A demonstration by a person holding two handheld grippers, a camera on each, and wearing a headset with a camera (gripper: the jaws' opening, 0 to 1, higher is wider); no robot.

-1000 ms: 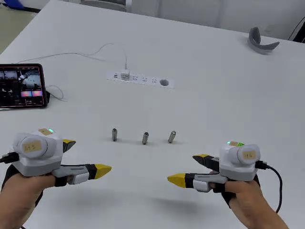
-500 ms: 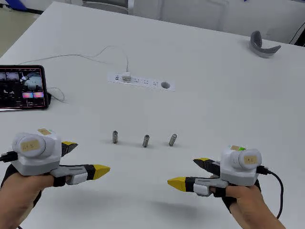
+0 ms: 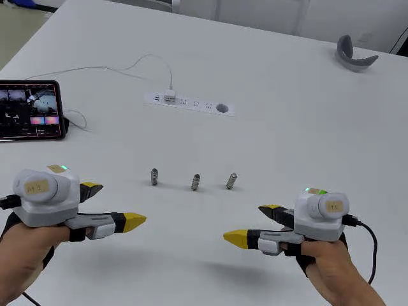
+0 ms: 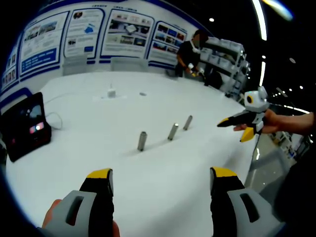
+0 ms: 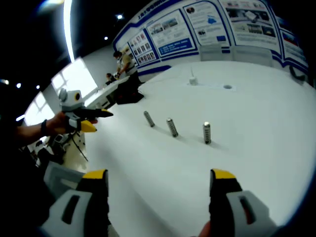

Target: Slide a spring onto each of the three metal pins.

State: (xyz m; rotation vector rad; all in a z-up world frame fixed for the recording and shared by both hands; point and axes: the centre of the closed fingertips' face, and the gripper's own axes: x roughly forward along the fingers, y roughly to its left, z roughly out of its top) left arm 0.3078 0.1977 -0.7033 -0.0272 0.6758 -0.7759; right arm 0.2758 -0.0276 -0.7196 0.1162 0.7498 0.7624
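Metal pins (image 3: 196,182), 3 short grey ones, stand in a row on the white table (image 3: 306,127), near its front edge and between the 2 grippers. Each has fine coil ridges down its length, like a spring wound round it, but they are too small to tell spring from pin. In the head view the one at the left of the row stands upright, and the one at the right leans a little.

The left gripper (image 3: 115,204) hovers over the table to the left of the row, its yellow-tipped jaws wide apart and holding nothing. The right gripper (image 3: 250,223) hovers to the right, its jaws also wide and empty. Both are well apart from the pins.

Behind the row lie a white power strip (image 3: 189,104) with a thin cable (image 3: 95,69), a lit tablet (image 3: 30,118) at the left, and a grey curved band (image 3: 354,56) at the far right.
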